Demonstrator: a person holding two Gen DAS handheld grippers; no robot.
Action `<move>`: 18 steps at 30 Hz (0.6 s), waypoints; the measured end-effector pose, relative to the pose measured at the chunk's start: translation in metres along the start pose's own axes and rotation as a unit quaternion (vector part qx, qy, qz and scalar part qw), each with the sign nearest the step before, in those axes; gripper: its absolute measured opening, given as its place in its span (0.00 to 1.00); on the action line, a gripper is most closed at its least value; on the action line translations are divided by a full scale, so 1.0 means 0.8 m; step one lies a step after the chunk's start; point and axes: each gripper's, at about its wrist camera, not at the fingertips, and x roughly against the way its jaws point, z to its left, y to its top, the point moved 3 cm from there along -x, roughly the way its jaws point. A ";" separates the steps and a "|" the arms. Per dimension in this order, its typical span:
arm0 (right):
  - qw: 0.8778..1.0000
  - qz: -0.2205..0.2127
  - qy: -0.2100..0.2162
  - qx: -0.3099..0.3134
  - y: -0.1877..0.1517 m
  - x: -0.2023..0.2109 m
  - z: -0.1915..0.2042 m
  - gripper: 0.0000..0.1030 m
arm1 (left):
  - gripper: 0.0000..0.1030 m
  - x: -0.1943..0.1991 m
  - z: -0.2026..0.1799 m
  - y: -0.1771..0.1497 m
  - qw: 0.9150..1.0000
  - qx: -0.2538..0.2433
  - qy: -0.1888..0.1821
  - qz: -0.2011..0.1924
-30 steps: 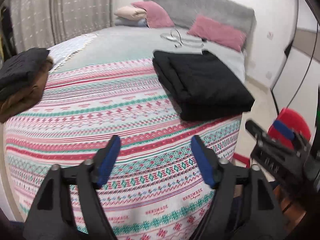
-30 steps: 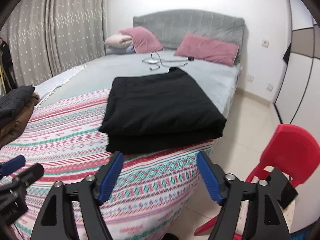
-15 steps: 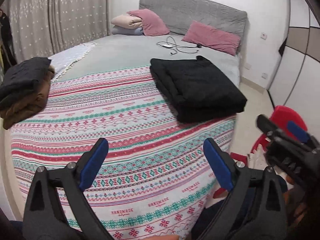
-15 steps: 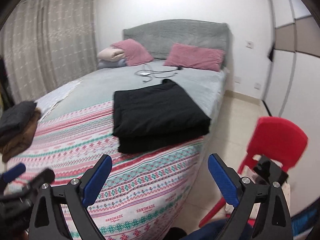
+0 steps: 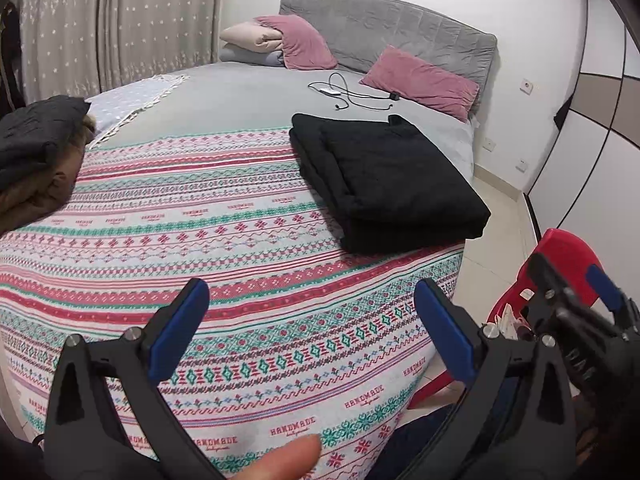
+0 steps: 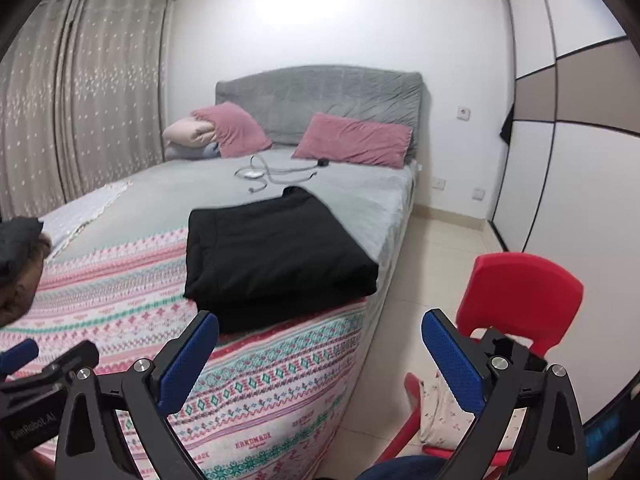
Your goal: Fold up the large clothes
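A folded black garment [image 5: 392, 184] [image 6: 276, 256] lies flat near the right edge of the bed, on the patterned bedspread [image 5: 200, 240] [image 6: 120, 300]. My left gripper [image 5: 310, 288] hovers over the foot of the bed, short of the garment; its jaws are opening and hold nothing. My right gripper [image 6: 320, 316] hangs at the bed's right corner, below the garment; its jaws are opening too, with nothing between them. A stack of dark and brown folded clothes [image 5: 36, 152] [image 6: 18, 256] sits at the left edge of the bed.
A red plastic chair [image 5: 568, 252] [image 6: 524, 292] stands on the floor right of the bed, with floral cloth [image 6: 440, 412] on its seat. Pink pillows [image 5: 420, 76] and a charging cable [image 5: 348, 96] lie near the grey headboard. Wardrobe doors [image 6: 580, 180] line the right wall.
Both grippers' jaws have spread wider. Both views have drawn back from the black garment, and the right one has swung towards the chair and the wall.
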 end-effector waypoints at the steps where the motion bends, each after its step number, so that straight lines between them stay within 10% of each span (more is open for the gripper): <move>1: 1.000 0.004 0.000 0.002 -0.003 -0.005 0.001 0.99 | 0.99 0.000 -0.001 0.000 1.000 -0.003 0.000 -0.003; 18: 1.000 0.005 -0.004 0.005 -0.010 -0.013 -0.010 0.99 | 0.99 0.005 -0.007 0.001 1.000 0.005 -0.013 -0.020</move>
